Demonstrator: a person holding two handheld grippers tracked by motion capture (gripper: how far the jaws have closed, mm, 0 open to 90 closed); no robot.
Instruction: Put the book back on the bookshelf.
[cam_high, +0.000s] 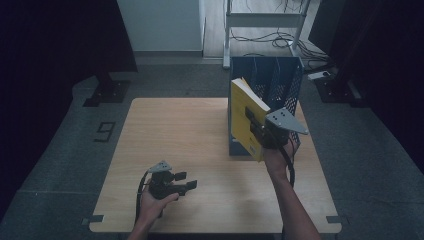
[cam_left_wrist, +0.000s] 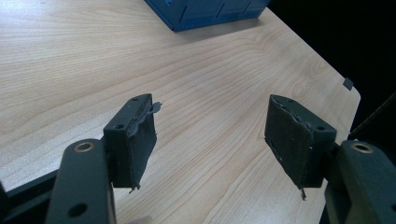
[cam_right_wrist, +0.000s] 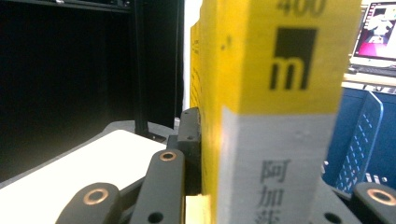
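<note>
A thick yellow book (cam_high: 248, 116) hangs tilted in the air in front of the blue file rack (cam_high: 272, 80), with my right gripper (cam_high: 261, 131) shut on its lower part. In the right gripper view its yellow and grey spine (cam_right_wrist: 275, 112) stands close up between the jaws, the left jaw pressed flat against the cover. My left gripper (cam_high: 186, 181) rests low over the table's front left, held in a hand, pointing right. Its pads (cam_left_wrist: 140, 140) stand wide apart with nothing but bare wood between them.
The wooden table (cam_high: 180, 135) has free surface on its left and middle. The blue rack stands at the back right, its base (cam_left_wrist: 205, 11) visible ahead of the left gripper. Dark curtains, cables and a metal frame (cam_high: 265, 20) lie beyond the table.
</note>
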